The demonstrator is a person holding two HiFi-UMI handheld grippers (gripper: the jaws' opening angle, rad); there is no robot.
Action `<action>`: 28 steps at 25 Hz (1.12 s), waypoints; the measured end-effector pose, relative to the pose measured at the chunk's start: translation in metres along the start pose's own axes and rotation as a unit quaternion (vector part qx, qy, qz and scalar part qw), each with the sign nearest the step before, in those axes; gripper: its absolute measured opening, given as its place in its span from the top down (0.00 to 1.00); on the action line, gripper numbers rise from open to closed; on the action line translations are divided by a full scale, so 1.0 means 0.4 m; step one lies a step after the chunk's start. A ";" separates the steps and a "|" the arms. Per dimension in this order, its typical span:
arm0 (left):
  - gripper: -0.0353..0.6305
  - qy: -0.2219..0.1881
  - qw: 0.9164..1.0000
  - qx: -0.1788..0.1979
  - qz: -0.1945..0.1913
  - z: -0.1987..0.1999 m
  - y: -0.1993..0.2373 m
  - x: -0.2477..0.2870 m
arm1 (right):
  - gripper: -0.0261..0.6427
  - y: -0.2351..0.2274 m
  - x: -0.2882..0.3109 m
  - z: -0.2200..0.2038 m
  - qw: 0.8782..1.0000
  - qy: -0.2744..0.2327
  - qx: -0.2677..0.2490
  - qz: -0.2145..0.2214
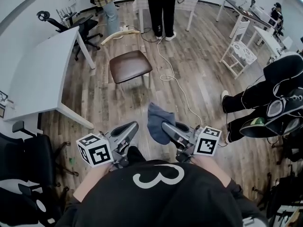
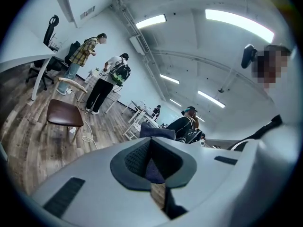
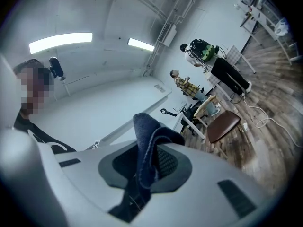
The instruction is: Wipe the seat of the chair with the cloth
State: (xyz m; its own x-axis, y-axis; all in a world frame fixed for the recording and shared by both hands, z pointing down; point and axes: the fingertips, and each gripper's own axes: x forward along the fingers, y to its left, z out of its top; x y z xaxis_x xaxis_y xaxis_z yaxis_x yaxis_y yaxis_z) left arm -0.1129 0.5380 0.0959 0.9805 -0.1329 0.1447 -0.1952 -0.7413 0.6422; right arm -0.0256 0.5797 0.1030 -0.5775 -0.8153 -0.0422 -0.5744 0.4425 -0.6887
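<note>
Hand-held gripper (image 2: 150, 142) jaws together, brown chair (image 2: 65, 113) at left — cloth (image 2: 158, 130) beyond

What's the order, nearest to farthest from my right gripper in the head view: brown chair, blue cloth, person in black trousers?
1. Blue cloth, clamped in the right gripper.
2. Brown chair, ahead, slightly left.
3. Person in black trousers, farthest, beyond it.

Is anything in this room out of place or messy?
A white cable trails loose over the wooden floor, looping close beside the brown chair, where feet could catch it. Otherwise nothing looks spilled or broken.
</note>
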 end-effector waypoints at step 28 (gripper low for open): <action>0.93 0.045 0.996 -0.079 0.015 0.404 0.705 0.066 | 0.88 -0.400 0.660 0.155 0.995 0.032 0.085 -0.047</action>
State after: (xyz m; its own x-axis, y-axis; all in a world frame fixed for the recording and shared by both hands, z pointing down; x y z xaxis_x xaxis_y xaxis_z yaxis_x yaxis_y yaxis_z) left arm -0.1384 0.2191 0.1591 0.9696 -0.0897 0.2279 -0.2330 -0.6242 0.7457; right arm -0.0502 0.2707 0.1572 -0.5644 -0.8224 0.0715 -0.5251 0.2909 -0.7998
